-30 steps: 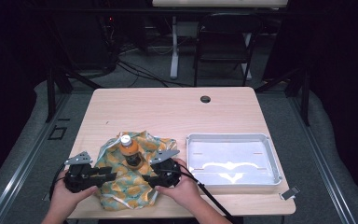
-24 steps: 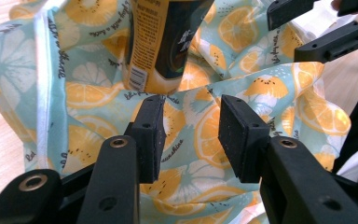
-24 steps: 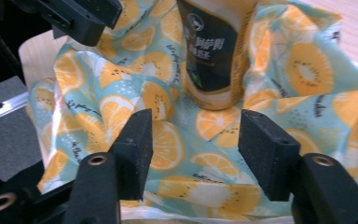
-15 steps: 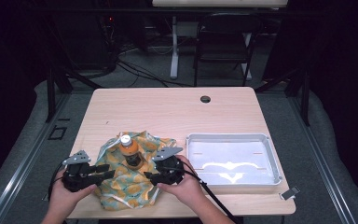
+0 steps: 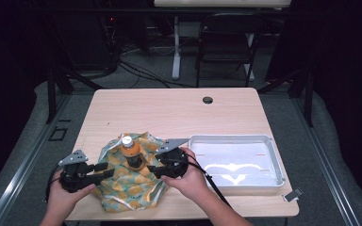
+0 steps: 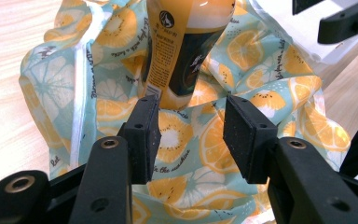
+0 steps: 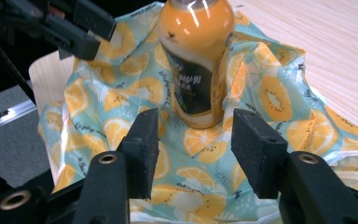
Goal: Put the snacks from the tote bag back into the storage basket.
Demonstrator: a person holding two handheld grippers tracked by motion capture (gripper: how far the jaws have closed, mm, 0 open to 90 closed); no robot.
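I am holding a gripper in each hand over the near edge of the table [image 5: 169,108]. An orange drink bottle [image 5: 131,150] is standing upright on a crumpled cloth [image 5: 127,188] printed with orange slices, and the cloth is lying on the table left of a white tray [image 5: 268,141].

My left gripper [image 5: 104,170] is pointing at the bottle from the left, over the cloth. In the left gripper view its jaws are standing spread, with the gripper [image 6: 191,133] close in front of the foot of the bottle [image 6: 177,60]; the jaws have just been opening, and nothing is lying between the pads except the cloth [image 6: 279,60] beneath them.

My right gripper [image 5: 154,168] is pointing at the bottle from the right, just beside it. In the right gripper view the gripper [image 7: 193,149] is spread as well, its jaws having just been closing a little; the bottle [image 7: 198,60] is standing beyond the pads, apart from them, with the cloth [image 7: 270,93] bunched up around its base. The pads are pressing on nothing.
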